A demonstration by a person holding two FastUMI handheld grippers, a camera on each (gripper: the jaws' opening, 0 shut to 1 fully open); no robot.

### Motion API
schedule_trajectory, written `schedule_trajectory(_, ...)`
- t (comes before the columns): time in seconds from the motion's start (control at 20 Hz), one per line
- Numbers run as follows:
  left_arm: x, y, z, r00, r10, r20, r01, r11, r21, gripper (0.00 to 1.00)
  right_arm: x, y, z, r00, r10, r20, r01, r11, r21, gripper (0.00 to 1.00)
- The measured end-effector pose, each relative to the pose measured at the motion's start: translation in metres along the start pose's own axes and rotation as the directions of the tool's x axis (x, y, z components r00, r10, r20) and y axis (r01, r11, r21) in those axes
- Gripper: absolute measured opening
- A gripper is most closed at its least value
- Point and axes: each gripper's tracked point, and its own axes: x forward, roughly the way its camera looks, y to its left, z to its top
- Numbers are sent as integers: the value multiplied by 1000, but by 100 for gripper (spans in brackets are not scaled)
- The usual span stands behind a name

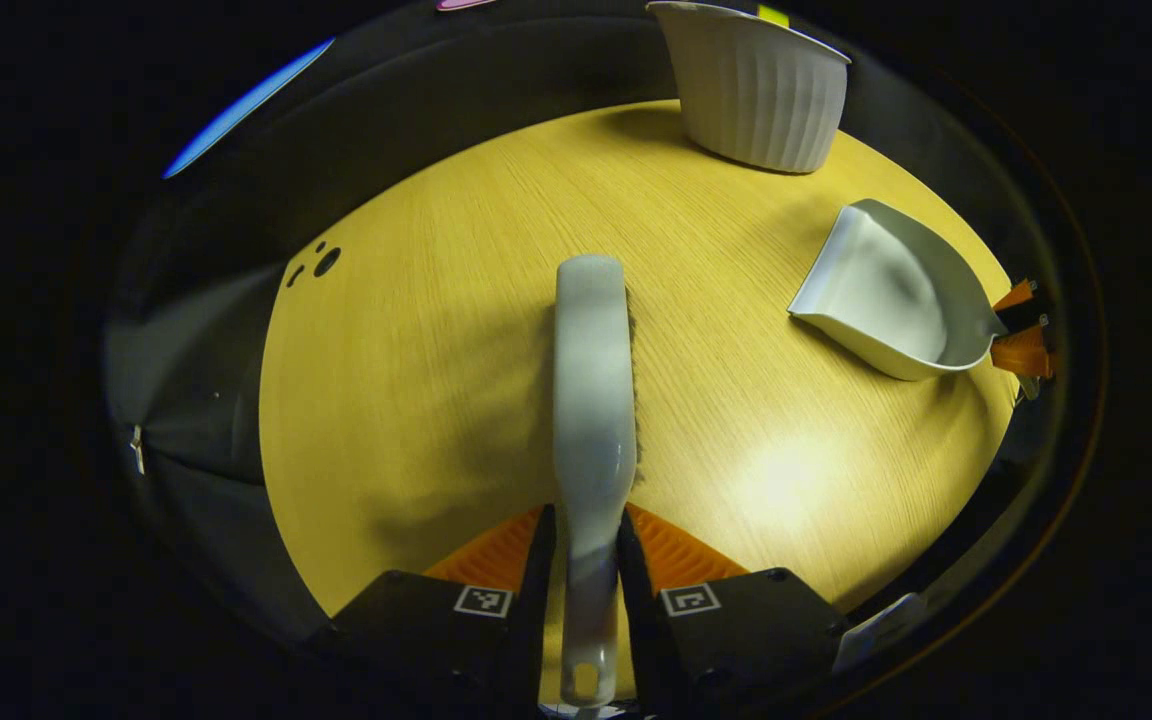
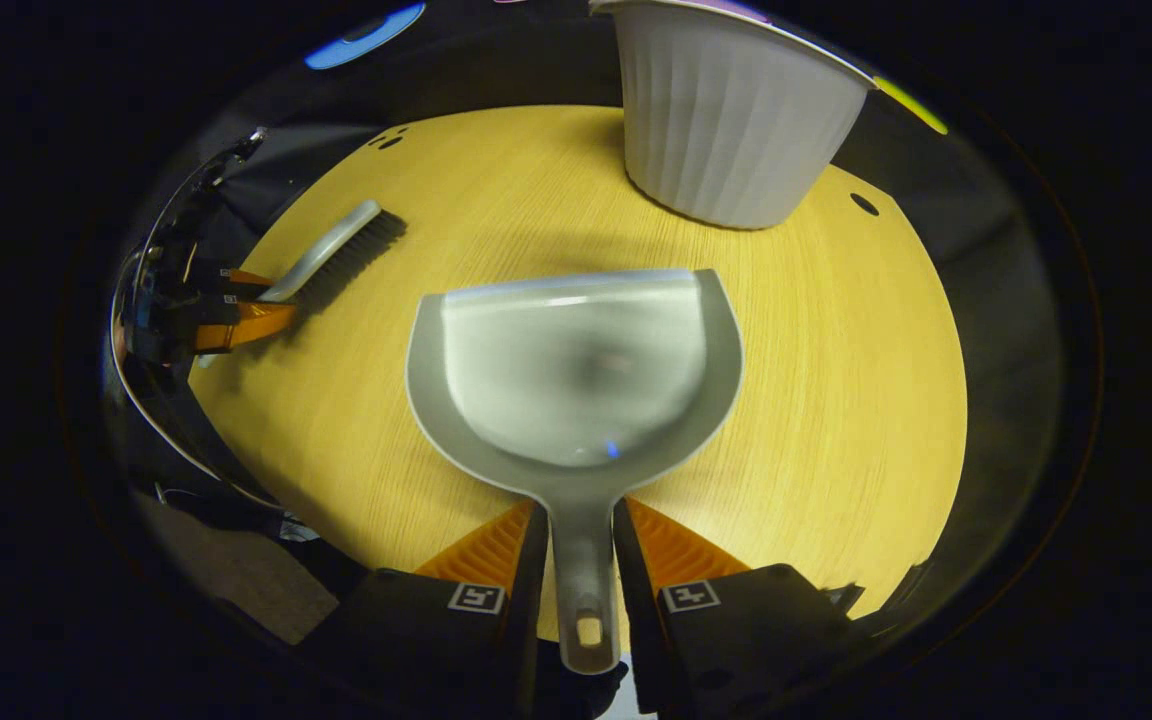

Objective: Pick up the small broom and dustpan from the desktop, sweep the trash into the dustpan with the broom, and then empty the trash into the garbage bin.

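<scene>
A small grey broom point(image 1: 592, 380) points away over the yellow round table point(image 1: 416, 380), dark bristles along its right side. My left gripper point(image 1: 584, 560) is shut on the broom's handle. In the right gripper view the grey dustpan point(image 2: 576, 370) lies flat in front of me, and my right gripper point(image 2: 581, 560) is shut on its handle. The dustpan point(image 1: 891, 295) also appears at the right in the left gripper view, with the right gripper's orange fingers point(image 1: 1021, 345) behind it. The broom point(image 2: 331, 255) and left gripper point(image 2: 236, 310) appear at the left. The pan's inside looks bare.
A white ribbed bin point(image 1: 756, 85) stands at the far side of the table, seen large point(image 2: 731, 120) in the right gripper view just beyond the dustpan. Small dark holes point(image 1: 321, 262) mark the tabletop near its left edge.
</scene>
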Motion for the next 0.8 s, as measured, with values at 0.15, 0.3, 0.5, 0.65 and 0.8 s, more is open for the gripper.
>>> schedule_trajectory(0.15,-28,3,7,997,33,67,-34,999,13,40,-35,-2,19,997,-19,75,23,998,-54,43)
schedule_trajectory(0.3,-61,0,23,984,50,173,-48,999,-14,40,-69,1,46,981,-34,190,44,998,-51,39)
schedule_trajectory(0.5,-121,-7,68,915,59,400,-8,992,-127,40,-109,-1,91,911,-69,406,95,994,-46,42)
schedule_trajectory(0.65,-172,-9,109,821,100,562,19,979,-203,40,-141,-2,125,836,-71,544,118,992,-52,39)
schedule_trajectory(0.8,-222,-10,138,719,186,669,11,960,-280,39,-178,-4,155,755,-49,654,122,990,-66,40)
